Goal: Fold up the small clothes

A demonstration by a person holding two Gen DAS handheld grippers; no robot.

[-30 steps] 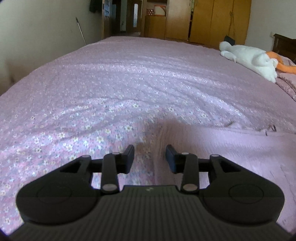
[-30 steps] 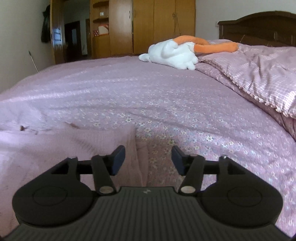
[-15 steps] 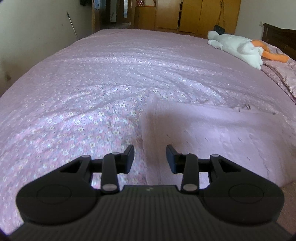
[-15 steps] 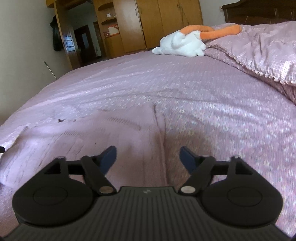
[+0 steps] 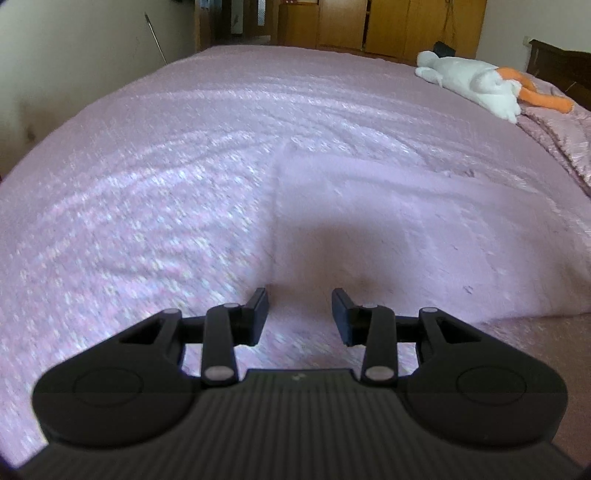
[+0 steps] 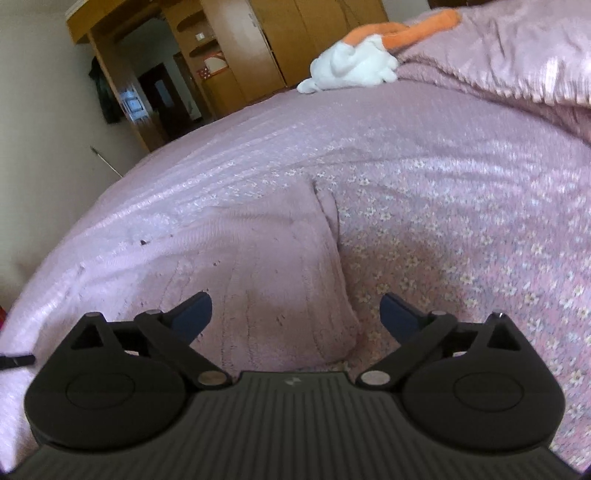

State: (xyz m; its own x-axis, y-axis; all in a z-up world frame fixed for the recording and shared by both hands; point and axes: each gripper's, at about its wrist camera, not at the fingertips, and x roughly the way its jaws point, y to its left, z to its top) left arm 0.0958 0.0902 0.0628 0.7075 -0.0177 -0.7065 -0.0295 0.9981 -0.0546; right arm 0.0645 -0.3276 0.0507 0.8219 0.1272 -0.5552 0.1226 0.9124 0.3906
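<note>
A pale pink knitted garment (image 5: 424, 229) lies flat on the floral bedspread. In the left wrist view its left edge runs up from just ahead of my left gripper (image 5: 299, 314), which is open with nothing between its fingers. In the right wrist view the same garment (image 6: 258, 266) fills the lower left, its right edge and near corner lying between the widely spread fingers of my right gripper (image 6: 295, 314), which hovers open above it.
A purple floral bedspread (image 5: 147, 166) covers the bed. A white and orange plush toy (image 5: 476, 77) lies at the far side, also seen as the plush toy (image 6: 354, 66), beside a folded quilt (image 6: 517, 55). Wooden wardrobes (image 6: 288, 33) stand behind.
Both grippers have pulled back and risen from the garment, so more of it shows. The right gripper's fingers have spread wider and the view has tilted. The left view is blurred by motion.
</note>
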